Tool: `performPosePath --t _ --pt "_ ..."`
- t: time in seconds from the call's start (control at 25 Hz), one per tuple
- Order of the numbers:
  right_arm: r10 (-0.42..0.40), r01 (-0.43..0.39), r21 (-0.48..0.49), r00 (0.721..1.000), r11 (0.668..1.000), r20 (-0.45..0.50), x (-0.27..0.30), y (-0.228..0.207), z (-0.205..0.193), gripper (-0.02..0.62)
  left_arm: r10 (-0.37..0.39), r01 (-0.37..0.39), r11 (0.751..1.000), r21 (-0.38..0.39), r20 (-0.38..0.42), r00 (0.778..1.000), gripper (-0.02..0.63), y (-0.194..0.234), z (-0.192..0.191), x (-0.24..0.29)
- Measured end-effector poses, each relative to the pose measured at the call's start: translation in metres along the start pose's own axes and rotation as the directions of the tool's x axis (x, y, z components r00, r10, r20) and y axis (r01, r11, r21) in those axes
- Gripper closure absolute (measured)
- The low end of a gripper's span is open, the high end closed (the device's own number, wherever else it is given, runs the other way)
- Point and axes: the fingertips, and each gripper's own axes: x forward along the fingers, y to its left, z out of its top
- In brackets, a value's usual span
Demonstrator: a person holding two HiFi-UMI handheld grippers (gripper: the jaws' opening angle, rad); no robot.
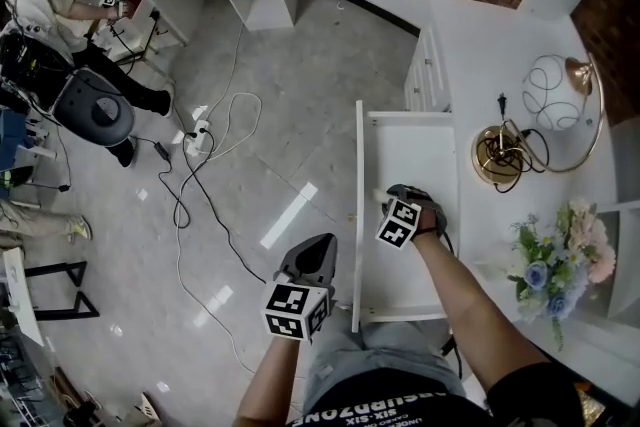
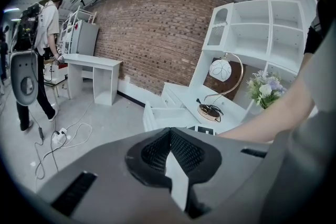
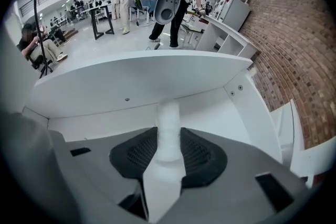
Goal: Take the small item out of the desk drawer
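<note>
One small white item [image 3: 169,120], clenched in the right claw [image 1: 398,195] inside the open bench drawer [image 1: 410,135]; left claw [image 1: 310,253] closed, empty, outside it; risk: a shallow pinch could slip on lifting.

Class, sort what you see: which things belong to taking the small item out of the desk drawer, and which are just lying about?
Job in hand:
- open desk drawer
- small white cylinder, pinched between the jaws of the right gripper

Lying about:
- desk lamp
- flower bouquet
- power strip on the floor
- left gripper, shut, outside the drawer
</note>
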Motion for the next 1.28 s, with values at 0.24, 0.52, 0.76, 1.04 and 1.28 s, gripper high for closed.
performPosePath --t 0.24,0.52,0.76,1.04,1.28 --pt "0.002 -0.003 0.026 1.000 1.000 0.022 -0.008 0.001 0.005 0.462 -0.002 0.002 1.000 0.013 -0.001 1.000 0.601 -0.002 0.003 -0.003" --pt "0.001 -0.002 0.048 0.999 0.999 0.034 -0.015 0.000 0.005 0.462 -0.009 0.009 1.000 0.023 -0.001 1.000 0.601 -0.007 0.006 -0.004" --pt "-0.001 -0.004 0.090 0.998 0.996 0.058 -0.023 0.000 0.007 0.463 -0.011 0.011 0.999 0.035 0.002 1.000 0.601 -0.008 0.009 -0.004" --pt "-0.013 0.002 0.129 0.996 0.992 0.086 -0.032 0.001 0.013 0.462 -0.011 0.012 0.999 0.042 -0.015 1.000 0.601 -0.006 0.004 -0.009" --pt "-0.020 0.003 0.155 0.994 0.988 0.110 -0.042 0.004 0.015 0.462 -0.016 0.016 0.999 0.046 0.010 1.000 0.601 -0.009 0.011 -0.009"
